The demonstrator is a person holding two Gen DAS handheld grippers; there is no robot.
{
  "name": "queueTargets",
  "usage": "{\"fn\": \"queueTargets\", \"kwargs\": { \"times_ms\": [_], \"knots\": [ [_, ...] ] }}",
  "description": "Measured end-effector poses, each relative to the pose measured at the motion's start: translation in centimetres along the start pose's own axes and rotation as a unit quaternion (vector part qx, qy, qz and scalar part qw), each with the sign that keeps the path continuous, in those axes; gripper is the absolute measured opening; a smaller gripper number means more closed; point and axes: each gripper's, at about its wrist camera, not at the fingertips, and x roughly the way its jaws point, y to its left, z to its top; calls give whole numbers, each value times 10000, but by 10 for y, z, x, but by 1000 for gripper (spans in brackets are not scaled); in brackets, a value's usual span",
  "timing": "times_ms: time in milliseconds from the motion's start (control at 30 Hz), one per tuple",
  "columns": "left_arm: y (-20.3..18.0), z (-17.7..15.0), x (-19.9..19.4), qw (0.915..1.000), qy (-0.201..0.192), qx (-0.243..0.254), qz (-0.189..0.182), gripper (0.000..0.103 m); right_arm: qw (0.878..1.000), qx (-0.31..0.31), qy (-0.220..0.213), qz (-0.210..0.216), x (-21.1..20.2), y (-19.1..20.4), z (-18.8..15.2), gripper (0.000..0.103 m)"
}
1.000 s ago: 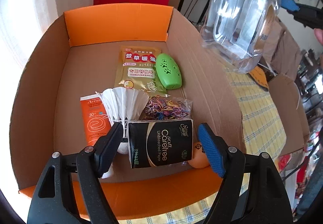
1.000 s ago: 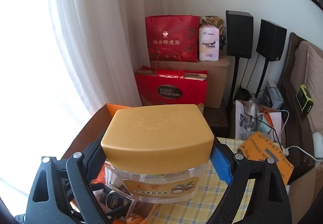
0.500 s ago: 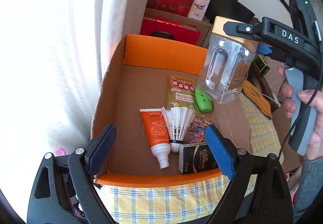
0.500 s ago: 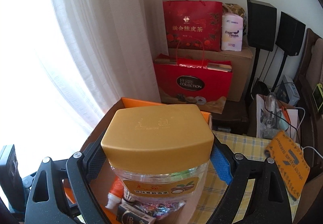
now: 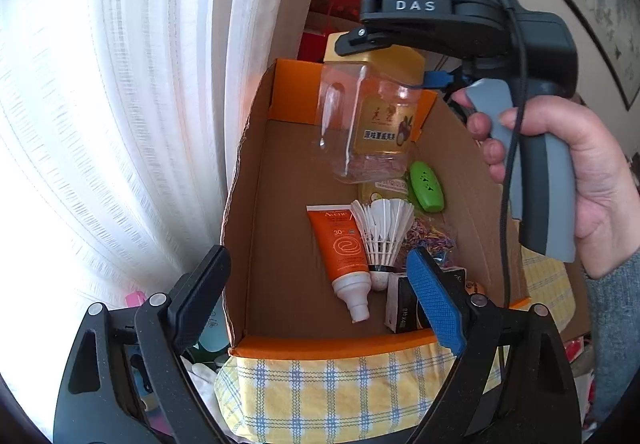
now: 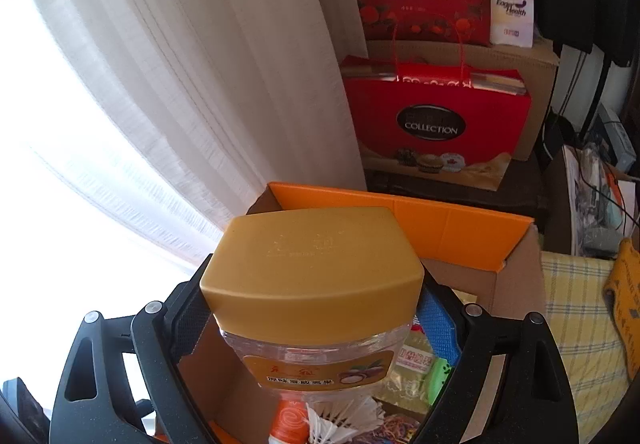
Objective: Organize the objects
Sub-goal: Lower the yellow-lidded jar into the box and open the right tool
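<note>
- Since a second ago my left tool (image 5: 316, 292) has pulled back from the box (image 5: 256, 179) and now hangs at its near edge, fingers spread, holding nothing.
- My right tool (image 6: 312, 320) has carried the jar (image 5: 368, 123) in over the box's far end; it pinches the jar at the lid (image 6: 312, 260).
- The jar hangs clear above the floor, over the gold packet (image 5: 386, 187), beyond the sunscreen tube (image 5: 342, 244) and shuttlecock (image 5: 382, 232).
- I judge lowering comes next.

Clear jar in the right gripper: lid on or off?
On. The gold lid caps the clear jar, which the right gripper clamps just below it.
</note>
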Motion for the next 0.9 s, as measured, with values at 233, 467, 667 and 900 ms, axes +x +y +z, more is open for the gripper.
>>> {"fn": "queueTargets", "kwargs": {
  "times_ms": [233, 467, 667, 900],
  "knots": [
    [7, 0, 8, 10000, 43, -80, -6, 89, 9990, 164, 409, -73, 40, 3, 5, 91],
    [7, 0, 10, 10000, 21, -51, 35, 89, 9973, -5, 598, -427, 58, 13, 14, 91],
    [7, 0, 6, 10000, -3, -76, 23, 89, 9930, 249, 987, -590, 79, 5, 9, 90],
    [8, 0, 6, 9999, -16, -90, -40, 89, 9926, 260, 1071, -505, 70, -8, 3, 95]
  ]
}}
